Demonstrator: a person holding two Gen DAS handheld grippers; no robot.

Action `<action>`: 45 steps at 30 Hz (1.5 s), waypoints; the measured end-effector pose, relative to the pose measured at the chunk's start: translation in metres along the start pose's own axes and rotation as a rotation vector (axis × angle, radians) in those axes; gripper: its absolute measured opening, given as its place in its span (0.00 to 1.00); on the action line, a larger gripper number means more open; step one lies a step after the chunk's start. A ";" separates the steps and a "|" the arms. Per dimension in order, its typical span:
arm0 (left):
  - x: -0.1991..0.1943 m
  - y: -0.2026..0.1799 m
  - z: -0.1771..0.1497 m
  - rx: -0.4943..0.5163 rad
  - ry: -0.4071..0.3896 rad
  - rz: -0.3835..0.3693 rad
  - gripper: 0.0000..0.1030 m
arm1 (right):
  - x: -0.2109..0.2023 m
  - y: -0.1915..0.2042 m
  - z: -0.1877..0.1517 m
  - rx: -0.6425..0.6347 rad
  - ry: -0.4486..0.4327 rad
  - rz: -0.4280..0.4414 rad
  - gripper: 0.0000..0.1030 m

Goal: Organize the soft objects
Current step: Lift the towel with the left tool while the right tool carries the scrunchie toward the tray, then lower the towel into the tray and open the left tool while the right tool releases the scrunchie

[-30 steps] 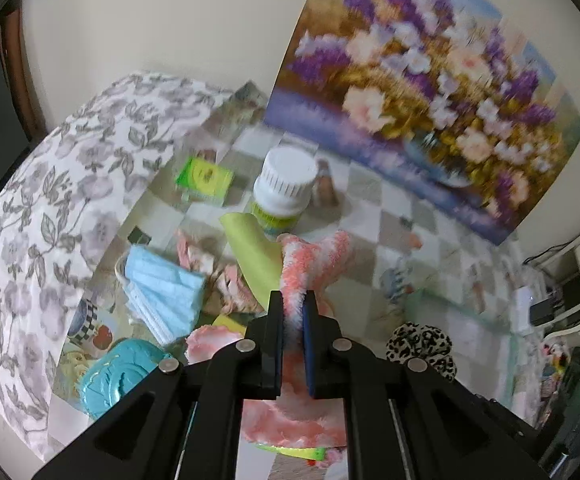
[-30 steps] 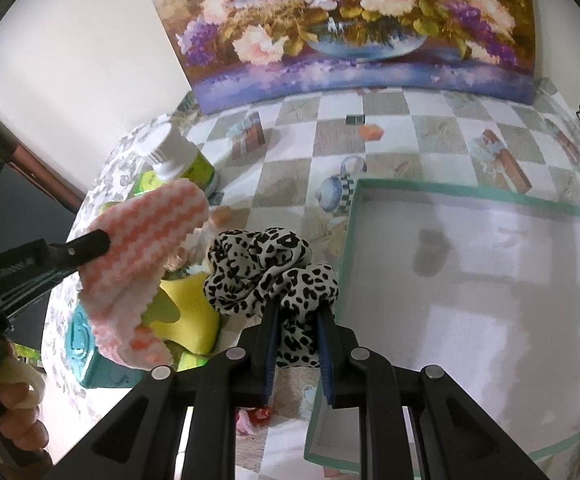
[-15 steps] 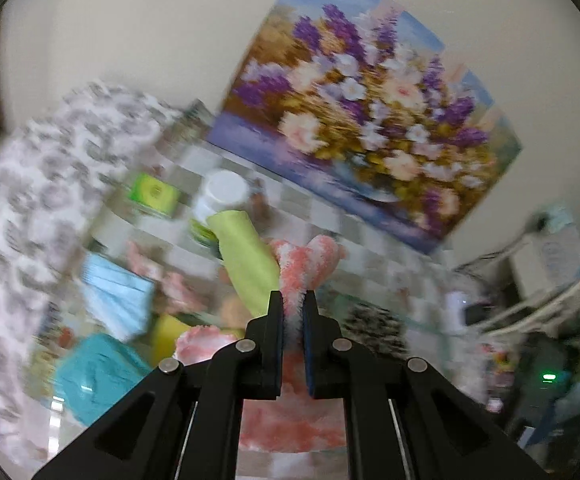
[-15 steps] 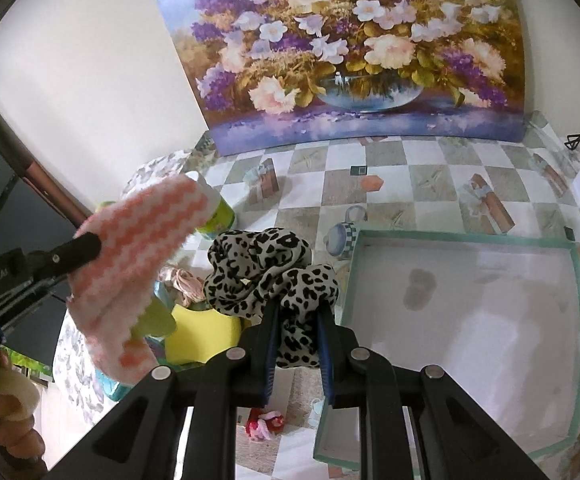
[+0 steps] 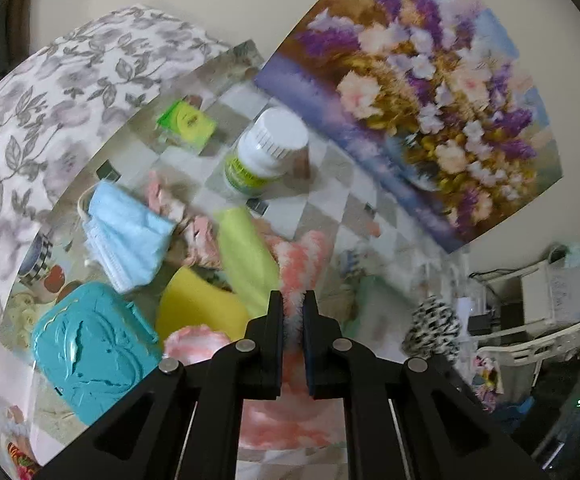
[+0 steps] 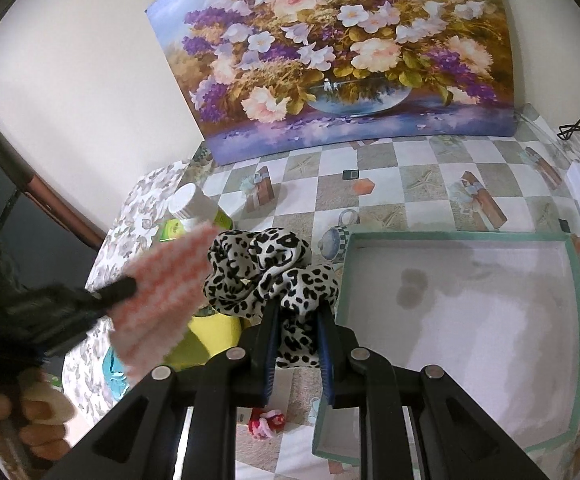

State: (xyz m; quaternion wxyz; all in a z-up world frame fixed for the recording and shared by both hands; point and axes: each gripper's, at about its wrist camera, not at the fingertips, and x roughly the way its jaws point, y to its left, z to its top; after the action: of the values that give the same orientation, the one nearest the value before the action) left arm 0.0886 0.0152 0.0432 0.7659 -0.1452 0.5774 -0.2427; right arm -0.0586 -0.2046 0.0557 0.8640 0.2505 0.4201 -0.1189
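My left gripper [image 5: 293, 309] is shut on a pink-and-white striped fuzzy sock [image 5: 301, 258], held above the table; in the right wrist view the sock [image 6: 166, 292] hangs from that gripper [image 6: 130, 286] at the left. My right gripper [image 6: 297, 312] is shut on a leopard-print scrunchie [image 6: 266, 268], lifted beside the left wall of a shallow green-rimmed box [image 6: 341, 276]. The scrunchie [image 5: 433, 326] also shows at the right of the left wrist view. On the table lie blue face masks [image 5: 126, 232], a yellow sponge [image 5: 194, 308] and a lime cloth [image 5: 246, 256].
A white-capped bottle [image 5: 268, 150], a green packet [image 5: 186, 122], a teal case [image 5: 90, 344] and pink trinkets [image 5: 202, 236] crowd the table's left. A floral painting [image 6: 341, 52] leans on the wall. A small red-and-pink bundle [image 6: 266, 428] lies below the right gripper. A hand [image 6: 30, 420] holds the left tool.
The left gripper with the sock swung and rolled, so the table clutter reads larger and tilted. The right gripper rose with the scrunchie; the box now sits lower and farther.
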 end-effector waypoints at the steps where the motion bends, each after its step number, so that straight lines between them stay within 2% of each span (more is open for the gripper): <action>1: -0.003 -0.002 -0.001 0.013 -0.008 -0.003 0.08 | -0.001 -0.001 0.000 0.004 -0.001 0.004 0.19; 7: -0.034 -0.037 -0.009 0.169 -0.125 -0.002 0.08 | -0.005 -0.008 0.001 0.035 -0.006 0.030 0.19; 8: -0.033 -0.041 -0.008 0.196 -0.138 0.040 0.08 | -0.006 -0.008 0.001 0.037 -0.008 0.033 0.19; 10: -0.018 -0.047 -0.011 0.276 -0.164 0.272 0.08 | -0.008 -0.009 0.001 0.040 -0.011 0.037 0.19; 11: -0.002 -0.046 -0.012 0.314 -0.147 0.422 0.08 | -0.009 -0.010 0.001 0.041 -0.012 0.039 0.19; 12: 0.008 -0.042 -0.012 0.315 -0.115 0.453 0.08 | -0.009 -0.010 0.001 0.042 -0.013 0.041 0.19; 14: 0.018 -0.028 -0.011 0.237 -0.033 0.356 0.08 | -0.010 -0.011 0.001 0.046 -0.012 0.043 0.19; 15: 0.016 -0.023 -0.009 0.199 -0.024 0.315 0.08 | -0.010 -0.011 0.001 0.048 -0.012 0.044 0.19; 16: 0.012 -0.024 -0.009 0.206 -0.042 0.322 0.08 | -0.010 -0.012 0.001 0.052 -0.013 0.046 0.19; 19: -0.003 -0.037 -0.010 0.289 -0.131 0.430 0.08 | -0.010 -0.014 0.001 0.061 -0.013 0.050 0.19; 20: -0.005 -0.040 -0.009 0.294 -0.137 0.424 0.08 | -0.010 -0.015 0.001 0.064 -0.012 0.052 0.19; 25: -0.020 -0.044 -0.009 0.252 -0.139 0.266 0.08 | -0.010 -0.016 0.000 0.065 -0.011 0.052 0.19; 30: -0.045 -0.057 -0.013 0.277 -0.232 0.227 0.08 | -0.012 -0.015 0.002 0.066 -0.015 0.051 0.19; 34: -0.071 -0.067 -0.017 0.292 -0.308 0.160 0.08 | -0.019 -0.014 0.006 0.064 -0.030 0.049 0.19; 39: -0.104 -0.086 -0.026 0.341 -0.417 0.102 0.08 | -0.043 -0.013 0.013 0.054 -0.087 0.049 0.19; 42: -0.111 -0.095 -0.032 0.368 -0.442 0.082 0.08 | -0.061 -0.015 0.017 0.055 -0.132 0.045 0.19; 45: -0.101 -0.105 -0.037 0.395 -0.420 0.093 0.08 | -0.071 -0.021 0.020 0.065 -0.149 0.034 0.19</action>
State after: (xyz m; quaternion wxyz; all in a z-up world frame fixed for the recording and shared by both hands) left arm 0.0096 -0.0166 0.1674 0.8924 -0.0138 0.3538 -0.2797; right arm -0.0980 -0.2335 0.1151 0.8862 0.2762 0.3461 -0.1361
